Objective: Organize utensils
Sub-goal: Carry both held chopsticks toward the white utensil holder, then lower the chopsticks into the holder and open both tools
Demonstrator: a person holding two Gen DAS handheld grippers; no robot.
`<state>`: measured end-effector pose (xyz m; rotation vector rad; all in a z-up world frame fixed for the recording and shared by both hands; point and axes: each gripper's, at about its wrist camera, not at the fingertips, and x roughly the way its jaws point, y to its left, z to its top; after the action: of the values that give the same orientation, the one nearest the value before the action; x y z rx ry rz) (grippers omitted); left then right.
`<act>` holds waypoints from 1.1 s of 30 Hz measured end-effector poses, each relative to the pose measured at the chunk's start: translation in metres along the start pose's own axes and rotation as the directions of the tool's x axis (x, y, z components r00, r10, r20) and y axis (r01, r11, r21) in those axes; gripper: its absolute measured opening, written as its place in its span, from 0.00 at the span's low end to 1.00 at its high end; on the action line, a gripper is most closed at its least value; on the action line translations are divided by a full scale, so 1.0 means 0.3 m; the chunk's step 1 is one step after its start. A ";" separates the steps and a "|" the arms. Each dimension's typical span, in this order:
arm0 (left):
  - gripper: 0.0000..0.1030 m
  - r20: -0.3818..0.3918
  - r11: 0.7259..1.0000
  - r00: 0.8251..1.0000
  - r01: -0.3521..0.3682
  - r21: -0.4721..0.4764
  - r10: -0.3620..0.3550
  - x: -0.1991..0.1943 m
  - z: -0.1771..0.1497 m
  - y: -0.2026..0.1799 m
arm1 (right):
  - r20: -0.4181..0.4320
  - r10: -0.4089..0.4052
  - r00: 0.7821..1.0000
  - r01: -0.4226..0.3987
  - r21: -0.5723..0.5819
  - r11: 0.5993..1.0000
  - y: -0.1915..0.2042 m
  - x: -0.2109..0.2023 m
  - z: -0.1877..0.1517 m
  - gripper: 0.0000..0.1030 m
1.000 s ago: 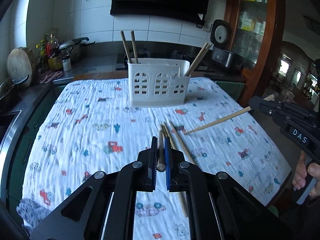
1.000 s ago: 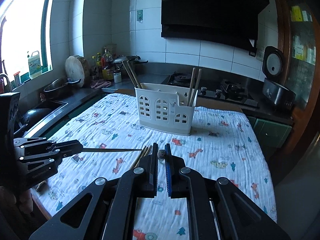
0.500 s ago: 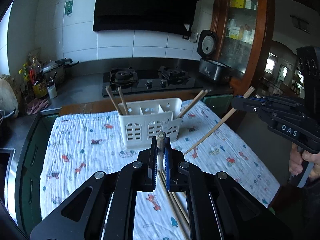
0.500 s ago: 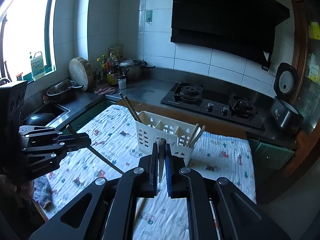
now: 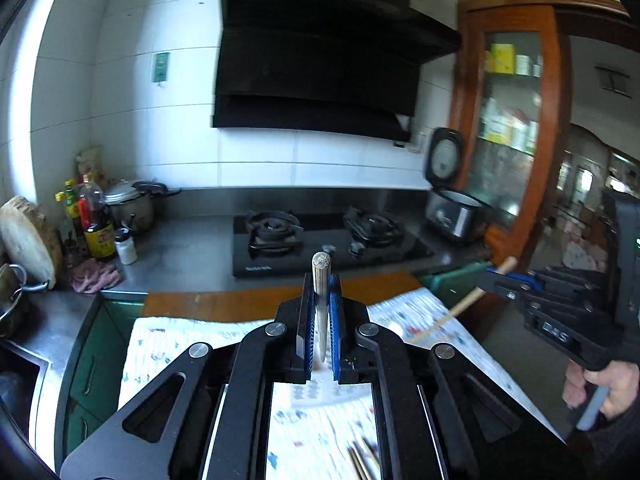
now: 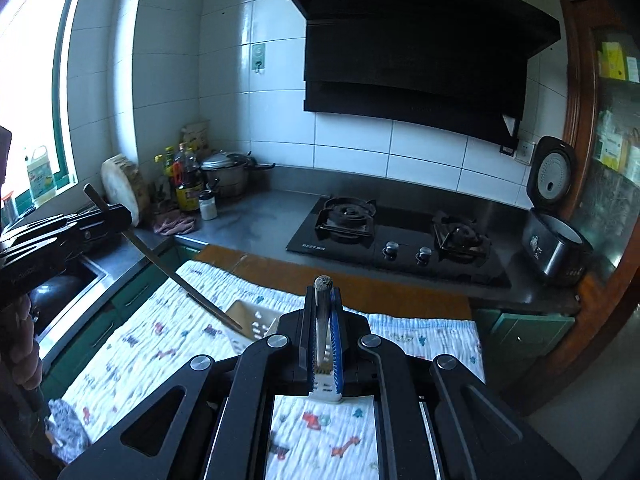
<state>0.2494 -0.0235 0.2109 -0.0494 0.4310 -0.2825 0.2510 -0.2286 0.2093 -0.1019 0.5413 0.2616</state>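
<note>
My left gripper [image 5: 321, 280] is shut on a wooden chopstick [image 5: 321, 268] held upright, its tip pointing down. My right gripper [image 6: 322, 290] is shut on another chopstick [image 6: 321, 286] in the same way. Both are raised above the white utensil caddy [image 6: 256, 322], which is mostly hidden behind the fingers. In the left wrist view the right gripper [image 5: 496, 280] shows at the right with its chopstick [image 5: 452, 314] slanting down. In the right wrist view the left gripper [image 6: 116, 216] shows at the left, its chopstick [image 6: 180, 280] slanting down to the caddy. More chopsticks [image 5: 362, 464] lie on the patterned cloth [image 5: 320, 436].
A gas hob [image 6: 396, 240] sits on the steel counter behind the table. A rice cooker [image 6: 556, 248] stands at the right, with bottles [image 6: 186, 184], a pot [image 6: 226, 178] and a chopping block [image 6: 120, 184] at the left. A sink [image 6: 60, 292] is at the far left.
Both grippers have risen and tilted so the chopsticks point down toward the caddy. The caddy has dropped low in both views, behind the fingers.
</note>
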 end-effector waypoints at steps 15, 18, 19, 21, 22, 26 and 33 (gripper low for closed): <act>0.05 -0.161 0.996 0.987 -0.030 -0.081 0.017 0.266 -0.107 0.121 | -0.091 -0.019 0.996 0.019 0.002 1.000 -0.016 0.218 -0.040 0.06; 0.05 -0.178 0.997 0.984 -0.019 -0.076 0.005 0.279 -0.124 0.117 | -0.111 -0.010 0.994 0.011 0.008 1.000 -0.010 0.238 -0.066 0.06; 0.06 -0.187 0.997 0.982 -0.018 -0.075 0.003 0.284 -0.129 0.115 | -0.115 -0.010 0.993 0.011 0.008 1.000 -0.008 0.243 -0.073 0.06; 0.06 -0.199 0.997 0.980 -0.020 -0.071 0.006 0.292 -0.140 0.110 | -0.123 -0.011 0.992 0.012 0.013 1.000 -0.011 0.253 -0.084 0.06; 0.06 -0.206 0.997 0.979 -0.022 -0.071 0.007 0.299 -0.142 0.107 | -0.130 -0.009 0.992 0.011 0.016 1.000 -0.011 0.259 -0.090 0.06; 0.06 -0.229 0.998 0.973 -0.027 -0.057 0.013 0.312 -0.164 0.097 | -0.147 -0.008 0.989 0.011 0.016 1.000 -0.008 0.278 -0.110 0.07; 0.16 -0.229 0.998 0.973 -0.019 -0.057 0.006 0.305 -0.176 0.095 | -0.137 -0.015 0.990 0.021 0.038 0.999 -0.028 0.267 -0.110 0.09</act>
<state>0.3143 -0.0213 0.1230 -0.0724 0.6686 -0.2639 0.3030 -0.2245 0.1395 -0.0866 0.6815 0.2270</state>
